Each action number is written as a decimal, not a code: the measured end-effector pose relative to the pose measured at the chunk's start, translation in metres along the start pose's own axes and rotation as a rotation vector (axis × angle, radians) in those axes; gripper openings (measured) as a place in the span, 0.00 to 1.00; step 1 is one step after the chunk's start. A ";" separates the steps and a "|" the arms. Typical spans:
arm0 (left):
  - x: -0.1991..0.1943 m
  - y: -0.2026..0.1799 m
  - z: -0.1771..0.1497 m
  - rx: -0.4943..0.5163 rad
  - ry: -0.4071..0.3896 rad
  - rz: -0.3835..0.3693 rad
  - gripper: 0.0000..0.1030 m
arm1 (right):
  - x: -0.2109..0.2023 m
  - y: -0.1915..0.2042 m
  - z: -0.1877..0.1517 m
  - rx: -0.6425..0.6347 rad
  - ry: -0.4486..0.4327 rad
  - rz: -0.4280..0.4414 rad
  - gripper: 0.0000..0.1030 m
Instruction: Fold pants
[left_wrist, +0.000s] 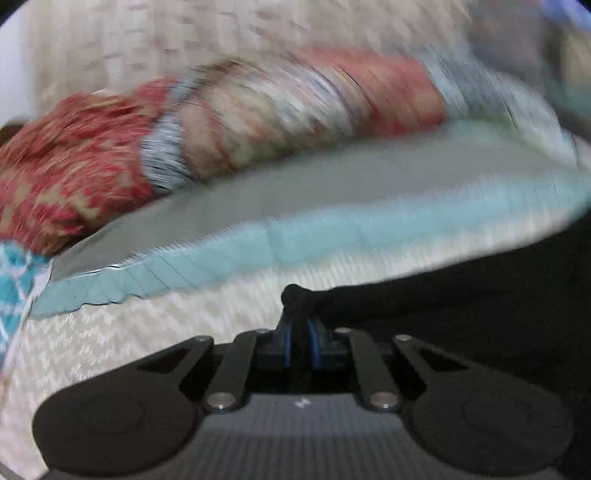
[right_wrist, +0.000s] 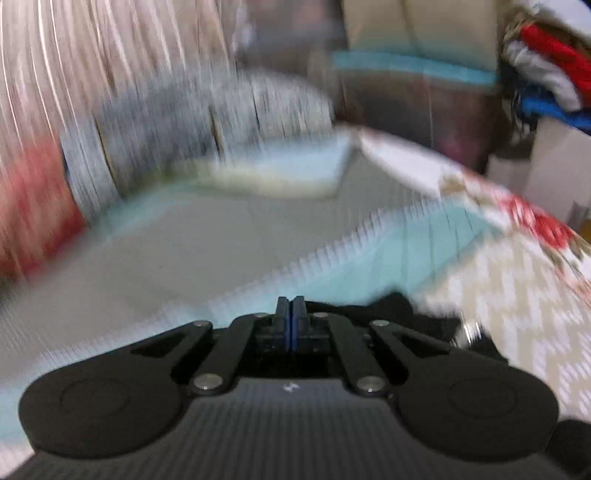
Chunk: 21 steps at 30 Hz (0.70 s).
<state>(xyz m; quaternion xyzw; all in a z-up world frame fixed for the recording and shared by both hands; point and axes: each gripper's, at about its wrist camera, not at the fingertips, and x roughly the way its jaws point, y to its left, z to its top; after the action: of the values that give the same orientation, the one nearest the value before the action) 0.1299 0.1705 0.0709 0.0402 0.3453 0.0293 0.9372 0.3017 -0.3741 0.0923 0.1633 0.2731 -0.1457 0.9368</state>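
Observation:
The black pants (left_wrist: 461, 306) show in the left wrist view, stretching from my left gripper to the right edge over the bed. My left gripper (left_wrist: 298, 314) is shut on a bunched corner of the pants. In the right wrist view my right gripper (right_wrist: 291, 314) has its blue pads pressed together; black pants fabric (right_wrist: 399, 306) lies just right of and under the fingers, and whether any is pinched is hidden. Both views are motion-blurred.
The bed has a cream zigzag cover (left_wrist: 147, 332), a light blue band (left_wrist: 258, 251) and a grey sheet (left_wrist: 295, 192). A red patterned bolster (left_wrist: 184, 129) lies behind. A floral cloth (right_wrist: 517, 214) and piled clothes (right_wrist: 546, 74) are at the right.

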 end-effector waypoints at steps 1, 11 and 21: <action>-0.002 0.008 0.008 -0.067 -0.022 0.013 0.09 | -0.005 0.000 0.007 0.013 -0.039 0.007 0.04; 0.037 -0.010 -0.016 0.010 0.060 0.118 0.13 | 0.024 -0.057 0.008 0.215 0.137 -0.022 0.45; 0.032 -0.019 -0.020 0.045 0.040 0.129 0.15 | 0.056 -0.035 0.008 0.121 0.248 -0.080 0.67</action>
<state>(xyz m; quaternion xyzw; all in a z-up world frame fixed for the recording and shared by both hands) 0.1418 0.1557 0.0335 0.0829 0.3614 0.0825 0.9250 0.3377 -0.4188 0.0596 0.2252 0.3840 -0.1780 0.8776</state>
